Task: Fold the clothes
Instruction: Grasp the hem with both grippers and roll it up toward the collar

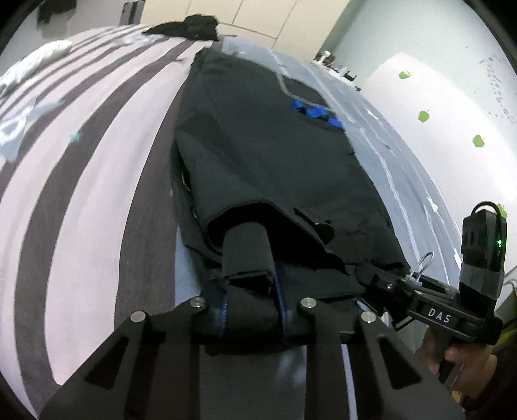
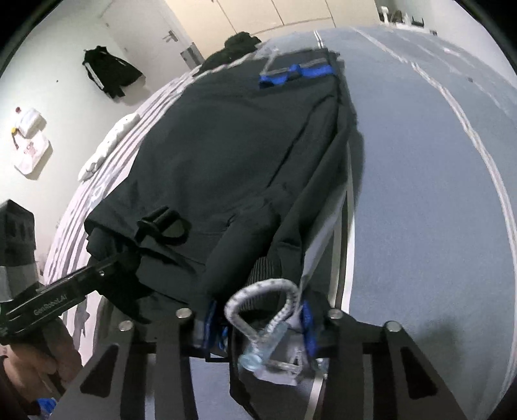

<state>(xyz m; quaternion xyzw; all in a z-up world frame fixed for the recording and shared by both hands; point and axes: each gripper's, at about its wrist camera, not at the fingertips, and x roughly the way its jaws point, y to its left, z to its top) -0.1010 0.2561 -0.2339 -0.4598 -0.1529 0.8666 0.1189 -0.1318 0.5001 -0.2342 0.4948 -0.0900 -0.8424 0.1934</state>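
White walls and cream cupboard doors close off the back of both views, and a bed with a grey-and-pale striped cover [image 1: 97,181] fills the left half of the left wrist view, turning to plain blue-grey sheet [image 2: 420,181] on the right of the right wrist view. One long black fabric garment with blue trim [image 1: 268,155] lies stretched up the centre of each frame, its far end near the top, its near hem at the bottom edge. Two grippers hold that near hem. The left gripper [image 1: 255,318] sits at bottom centre of its own view, both fingers closed on black cloth. The right gripper [image 2: 258,326] is likewise clamped on the hem, with one white elastic cord loop [image 2: 261,300] and a clear toggle bunched between its fingers. One crumpled dark garment [image 1: 187,27] lies at the top of the bed, one white cloth [image 1: 35,59] at upper left, and one black jacket [image 2: 110,72] hangs on the wall at upper left.
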